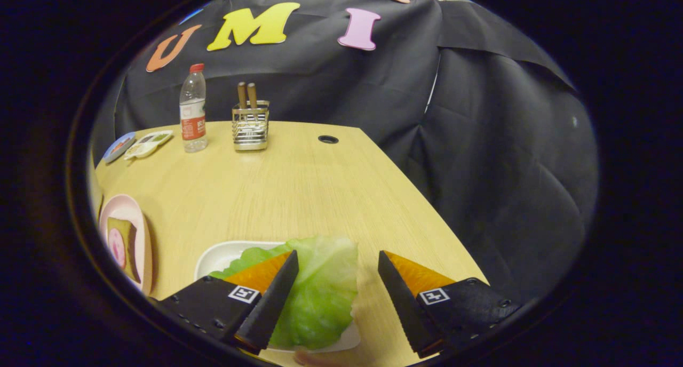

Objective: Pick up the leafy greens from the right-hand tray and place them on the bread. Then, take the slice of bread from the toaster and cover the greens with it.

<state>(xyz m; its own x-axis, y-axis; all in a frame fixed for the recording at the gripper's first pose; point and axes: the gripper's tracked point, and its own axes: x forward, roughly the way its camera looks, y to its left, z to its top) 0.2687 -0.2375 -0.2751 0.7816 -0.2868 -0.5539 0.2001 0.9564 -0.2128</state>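
With jaws wide over the leafy greens [320,297], which lie in a white tray [219,257] near the counter's [293,191] front edge, gripper [336,297] hasn't gripped yet. Centre on leaf, drop low, close gently w/o tearing or snagging tray rim.

Wooden table [299,191], round cable hole [328,139] near far edge. Clear water bottle [193,109], red cap + label, upright at back. Just beside it, wire utensil holder [250,126] w/ two wooden handles [247,95] sticking up. Far corner, past bottle: small blue dish [118,146] & white divided tray [149,143], touching.
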